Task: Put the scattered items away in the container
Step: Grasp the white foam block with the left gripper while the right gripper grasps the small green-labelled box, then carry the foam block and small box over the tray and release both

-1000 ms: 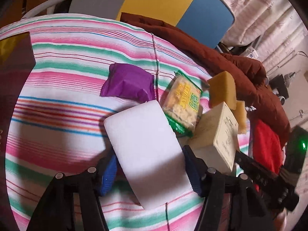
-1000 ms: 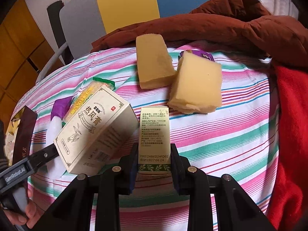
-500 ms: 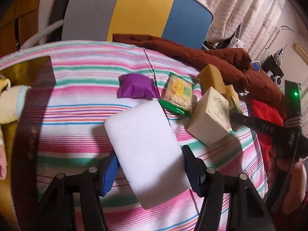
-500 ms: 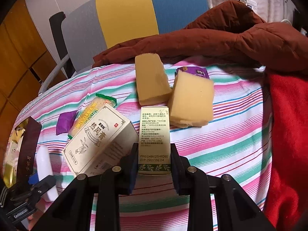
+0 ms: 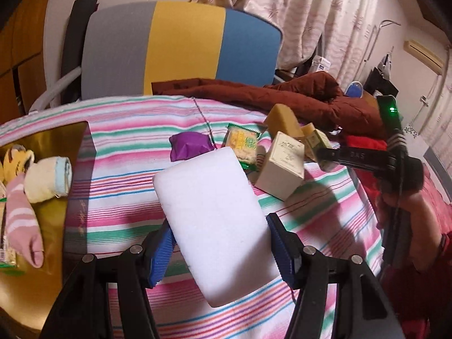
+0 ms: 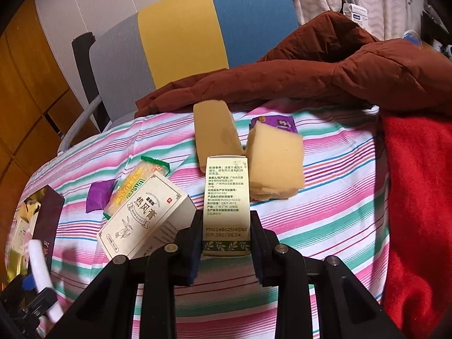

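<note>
Left gripper (image 5: 219, 250) jaws pinching flat white foam block (image 5: 209, 203), carried toward gold-lined container (image 5: 73, 141) at the bed's left edge. Right gripper (image 6: 226, 244) jaws clamped on small cream printed carton (image 6: 226, 200), lifted clear for stowing too.

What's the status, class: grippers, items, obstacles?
Left gripper shut on white sponge. Right gripper shut on small box. Container left, path unobstructed.

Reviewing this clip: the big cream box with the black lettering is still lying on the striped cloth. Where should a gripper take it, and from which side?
Grip the cream box across its narrower pair of faces, coming down from above. It lies tilted against the biscuit packet, so its upper end is probably the freest.
</note>
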Demonstrator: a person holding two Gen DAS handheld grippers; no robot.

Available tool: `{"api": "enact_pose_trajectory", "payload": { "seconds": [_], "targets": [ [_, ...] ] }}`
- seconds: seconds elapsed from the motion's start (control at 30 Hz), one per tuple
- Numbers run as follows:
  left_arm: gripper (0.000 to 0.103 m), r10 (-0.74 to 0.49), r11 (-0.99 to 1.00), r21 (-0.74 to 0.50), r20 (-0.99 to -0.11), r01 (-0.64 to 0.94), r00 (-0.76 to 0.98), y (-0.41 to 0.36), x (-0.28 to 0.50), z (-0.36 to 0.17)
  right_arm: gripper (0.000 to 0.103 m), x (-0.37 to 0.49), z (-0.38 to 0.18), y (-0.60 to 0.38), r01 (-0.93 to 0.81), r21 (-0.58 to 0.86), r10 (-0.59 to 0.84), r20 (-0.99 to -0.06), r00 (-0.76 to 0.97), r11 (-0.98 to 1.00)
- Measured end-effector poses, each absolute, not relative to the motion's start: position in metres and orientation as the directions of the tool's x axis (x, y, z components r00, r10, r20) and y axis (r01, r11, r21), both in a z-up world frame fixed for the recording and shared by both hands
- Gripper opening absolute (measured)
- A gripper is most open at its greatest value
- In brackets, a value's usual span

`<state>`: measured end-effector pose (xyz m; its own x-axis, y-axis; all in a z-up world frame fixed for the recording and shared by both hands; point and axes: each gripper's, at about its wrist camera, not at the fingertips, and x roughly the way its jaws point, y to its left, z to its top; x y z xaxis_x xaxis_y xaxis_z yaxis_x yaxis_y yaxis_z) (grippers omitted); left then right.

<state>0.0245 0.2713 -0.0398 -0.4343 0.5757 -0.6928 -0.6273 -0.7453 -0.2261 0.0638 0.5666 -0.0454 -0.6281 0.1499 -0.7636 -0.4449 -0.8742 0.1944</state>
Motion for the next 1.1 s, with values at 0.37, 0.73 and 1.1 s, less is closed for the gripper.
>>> {"api": "enact_pose_trajectory", "payload": {
  "seconds": [0.37,0.73,1.1],
  "targets": [
    [0.063,0.596,-0.757,-0.263,-0.652,-0.597,-0.469,0.23,0.027,-0.014,0.03,0.063,-0.026,0.546,-0.374,0.12,0.193,-0.69,-0.697,-0.92],
    [0.063,0.556,-0.806,-0.26,-0.639,-0.531,-0.531,0.169,0.015,0.0,0.03,0.059,-0.013,0.527,-0.312,0.12,0.153,-0.675,-0.721,-0.943],
    [0.064,0.488,-0.857,-0.247,-0.669,-0.451,-0.561,0.111,-0.004,-0.009,0.03,0.043,0.01,0.428,-0.094,0.234,-0.092,-0.675,-0.732,-0.968]
  ]
}}
